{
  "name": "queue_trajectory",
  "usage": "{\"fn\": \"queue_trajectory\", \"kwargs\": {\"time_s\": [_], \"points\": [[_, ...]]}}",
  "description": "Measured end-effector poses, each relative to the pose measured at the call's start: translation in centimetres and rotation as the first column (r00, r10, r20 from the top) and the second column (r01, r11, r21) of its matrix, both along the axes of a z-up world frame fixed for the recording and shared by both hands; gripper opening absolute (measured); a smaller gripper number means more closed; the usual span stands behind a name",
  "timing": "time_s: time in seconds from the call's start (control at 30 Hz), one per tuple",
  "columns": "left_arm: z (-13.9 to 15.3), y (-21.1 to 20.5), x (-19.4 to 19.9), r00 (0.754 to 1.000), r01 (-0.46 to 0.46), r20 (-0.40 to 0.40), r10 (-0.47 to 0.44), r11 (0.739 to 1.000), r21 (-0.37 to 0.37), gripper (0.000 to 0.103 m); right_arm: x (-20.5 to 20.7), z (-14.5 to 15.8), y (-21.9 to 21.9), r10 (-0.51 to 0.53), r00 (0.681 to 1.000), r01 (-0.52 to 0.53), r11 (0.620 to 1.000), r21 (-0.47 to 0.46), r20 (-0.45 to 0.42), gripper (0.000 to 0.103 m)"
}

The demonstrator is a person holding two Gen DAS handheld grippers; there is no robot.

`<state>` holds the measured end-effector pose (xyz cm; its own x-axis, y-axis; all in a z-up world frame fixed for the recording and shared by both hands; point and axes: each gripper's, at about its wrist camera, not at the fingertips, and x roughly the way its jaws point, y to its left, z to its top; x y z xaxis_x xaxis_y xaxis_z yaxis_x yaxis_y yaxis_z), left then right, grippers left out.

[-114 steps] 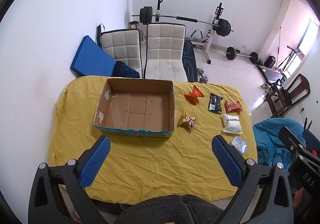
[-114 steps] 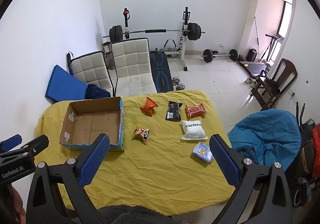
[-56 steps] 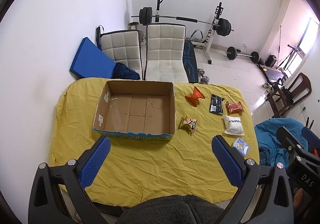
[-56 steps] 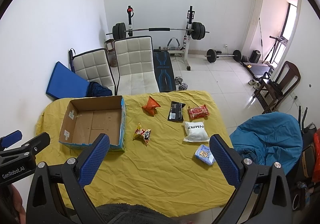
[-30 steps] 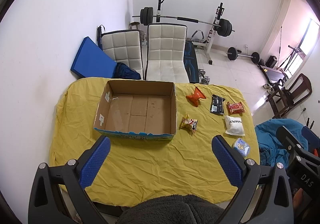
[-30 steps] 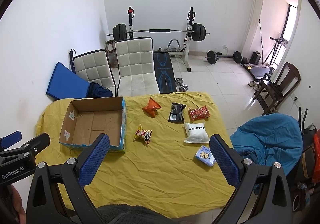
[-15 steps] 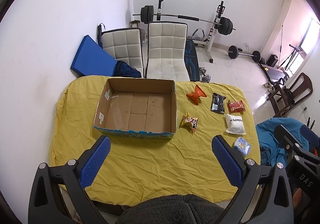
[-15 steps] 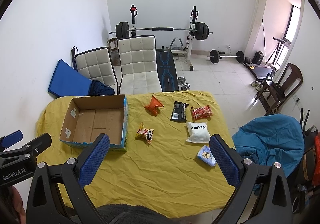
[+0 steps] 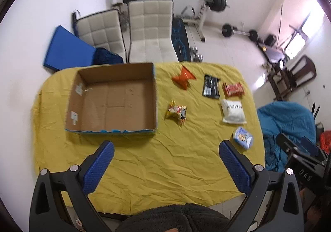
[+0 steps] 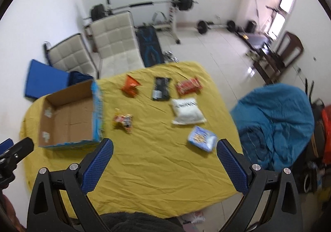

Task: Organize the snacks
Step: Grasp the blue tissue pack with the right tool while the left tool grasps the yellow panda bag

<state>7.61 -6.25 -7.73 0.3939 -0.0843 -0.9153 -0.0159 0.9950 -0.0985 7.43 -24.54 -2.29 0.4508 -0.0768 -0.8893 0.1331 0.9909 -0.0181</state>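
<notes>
Room: white walls, pale tiled floor, a barbell rack (image 9: 198, 0) at the back wall, two cream padded chairs (image 9: 151, 27) behind the table, a blue mat (image 9: 66, 49) leaning at the left wall, a blue beanbag (image 10: 275, 120) off the table's right edge.
Surface: table under a wrinkled yellow cloth (image 9: 155, 165); everything for the task lies on it.
Container: open cardboard box (image 9: 82, 130) near the table's far left corner, flaps folded out, blue print on its outer walls.
Box contents: bare cardboard floor only; a few white stickers on the inner left wall.
Far edge, left to right: orange snack bag (image 9: 183, 77), black packet (image 9: 211, 86), red packet (image 9: 233, 89), each apart from the next.
Middle: yellow snack bag (image 9: 176, 112) just beside the box's right wall, not touching it.
Right edge: white pouch (image 9: 233, 111) with dark lettering, just in front of the red packet; light blue packet (image 9: 243, 137) nearer the front right corner.
Left gripper (image 9: 165, 166): blue-padded fingers spread wide, nothing between them, above the table's front edge.
Right gripper (image 10: 164, 166): fingers likewise spread wide and empty, above the front edge; the light blue packet lies just past its right finger.
Sharpness: right wrist view is blurred, so print on the packets cannot be read there.
</notes>
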Motion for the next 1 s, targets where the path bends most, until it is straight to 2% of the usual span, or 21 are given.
{"fn": "queue_trajectory", "kwargs": {"time_s": [0.17,0.3,0.4,0.47,0.53,0.63,0.7,0.8,0.9,1.0], "points": [[-4.0,-2.8,3.3,0.996,0.057,-0.070,-0.055,0.998,0.026,0.103,2.2,-4.8,-5.3,-0.067,0.994,0.067,0.998,0.002,-0.085,0.102],[-8.1,-4.9,6.5,0.982,0.112,-0.158,-0.103,0.993,0.044,0.103,4.5,-9.2,-9.2,-0.087,0.983,0.090,0.996,0.011,-0.159,0.102],[-11.2,-6.7,8.6,0.966,0.174,-0.210,-0.150,0.979,0.103,0.103,6.6,-13.3,-11.8,-0.093,0.968,0.104,0.994,0.034,-0.233,0.102],[-13.2,-7.6,10.0,0.959,0.206,-0.221,-0.178,0.972,0.111,0.103,8.1,-16.5,-13.5,-0.097,0.956,0.119,0.991,0.064,-0.276,0.102],[-15.9,-8.2,11.5,0.940,0.226,-0.281,-0.192,0.970,0.093,0.103,9.2,-19.2,-14.8,-0.089,0.947,0.115,0.991,0.065,-0.310,0.102],[-20.0,-8.3,13.7,0.926,0.212,-0.338,-0.169,0.973,0.094,0.103,10.6,-23.8,-16.3,-0.064,0.919,0.078,0.997,0.021,-0.388,0.102],[-22.4,-8.2,15.1,0.915,0.190,-0.376,-0.144,0.978,0.089,0.103,11.1,-26.2,-17.0,-0.094,0.891,0.105,0.994,0.000,-0.444,0.102],[-25.5,-8.0,17.1,0.897,0.156,-0.426,-0.113,0.985,0.068,0.103,11.7,-29.0,-18.0,-0.117,0.867,0.146,0.989,0.023,-0.485,0.102],[-27.6,-7.6,19.0,0.888,0.145,-0.450,-0.088,0.985,0.093,0.102,12.4,-31.0,-17.9,-0.039,0.856,0.072,0.996,0.045,-0.515,0.102],[-28.8,-7.3,20.5,0.881,0.157,-0.465,-0.085,0.981,0.118,0.102,13.1,-32.2,-16.8,0.122,0.833,-0.103,0.993,0.065,-0.539,0.102]]}}
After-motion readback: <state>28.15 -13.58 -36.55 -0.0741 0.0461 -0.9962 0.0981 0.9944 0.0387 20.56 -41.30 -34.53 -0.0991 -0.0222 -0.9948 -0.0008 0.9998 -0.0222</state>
